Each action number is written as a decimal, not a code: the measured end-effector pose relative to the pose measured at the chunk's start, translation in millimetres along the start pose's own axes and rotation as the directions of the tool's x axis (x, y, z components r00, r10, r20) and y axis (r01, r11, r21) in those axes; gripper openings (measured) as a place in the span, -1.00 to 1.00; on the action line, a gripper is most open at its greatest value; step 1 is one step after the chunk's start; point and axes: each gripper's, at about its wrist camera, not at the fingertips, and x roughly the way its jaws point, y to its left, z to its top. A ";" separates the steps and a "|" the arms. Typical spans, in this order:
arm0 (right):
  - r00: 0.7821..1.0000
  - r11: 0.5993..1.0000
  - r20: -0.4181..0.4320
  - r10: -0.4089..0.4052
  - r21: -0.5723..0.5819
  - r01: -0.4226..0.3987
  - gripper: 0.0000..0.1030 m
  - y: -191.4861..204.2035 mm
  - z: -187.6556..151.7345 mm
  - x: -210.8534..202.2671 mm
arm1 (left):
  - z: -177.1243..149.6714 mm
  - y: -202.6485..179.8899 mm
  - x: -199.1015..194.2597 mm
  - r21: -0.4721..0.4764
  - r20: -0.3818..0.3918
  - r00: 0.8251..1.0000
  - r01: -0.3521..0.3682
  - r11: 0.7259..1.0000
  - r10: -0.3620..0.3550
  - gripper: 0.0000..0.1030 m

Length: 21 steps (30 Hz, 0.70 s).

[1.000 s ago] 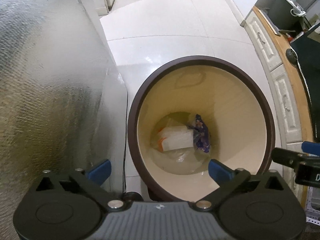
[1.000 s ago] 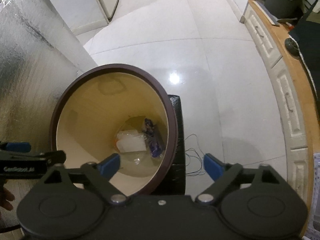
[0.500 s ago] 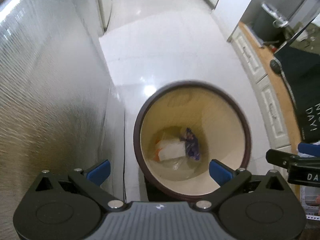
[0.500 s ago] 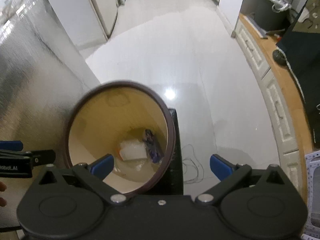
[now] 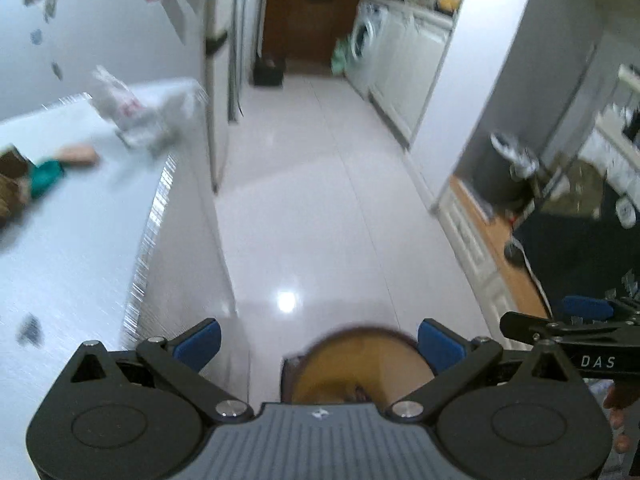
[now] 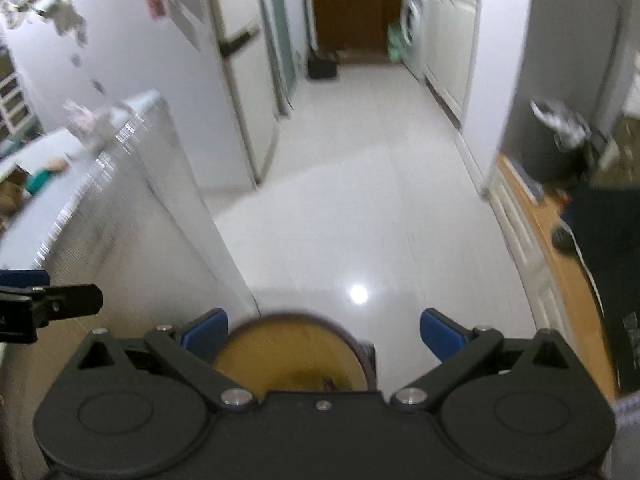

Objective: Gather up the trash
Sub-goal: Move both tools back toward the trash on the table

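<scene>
Below my left gripper (image 5: 318,342), jaws spread wide and holding nothing, lies the bin (image 5: 362,368): a round, brown-rimmed vessel with a tan interior, its mouth facing straight up toward the camera. Being circular, the bin shows no long axis; only the far half of its rim is visible, the rest hidden behind the gripper body. Trash inside the bin is mostly hidden; a small dark scrap (image 5: 357,390) shows at the lower edge of the opening.

My right gripper (image 6: 324,328) is likewise fully open and empty. In its view the bin (image 6: 292,356) sits low and left of centre, partly behind the left fingertip.

Left of the bin stands a counter (image 5: 72,240) with a ribbed metallic side. On its top, well apart from the bin, lie blurred items: a crumpled white bag (image 5: 132,116) and a teal object (image 5: 46,176).

Beyond the bin stretches a glossy white floor (image 5: 316,208) toward a washer (image 5: 366,52). Right of the bin runs a wooden-topped cabinet (image 5: 484,236).
</scene>
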 end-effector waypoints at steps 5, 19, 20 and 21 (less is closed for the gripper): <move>0.994 0.994 0.078 0.074 -0.082 -0.068 1.00 34.6 32.0 -5.2 | 14.5 24.9 -29.2 -0.047 0.099 0.992 -0.068 0.997 0.073 1.00; 0.950 0.935 0.152 0.275 -0.272 -0.227 1.00 154.5 87.8 26.9 | 24.3 135.2 -74.5 -0.264 0.205 0.925 -0.264 0.928 0.321 1.00; 0.947 0.930 0.152 0.284 -0.285 -0.233 1.00 162.1 89.1 28.2 | 23.1 144.7 -74.0 -0.278 0.203 0.923 -0.265 0.923 0.326 1.00; 0.945 0.926 0.153 0.288 -0.295 -0.235 1.00 169.1 89.6 29.7 | 21.2 154.3 -74.0 -0.292 0.198 0.924 -0.263 0.920 0.327 1.00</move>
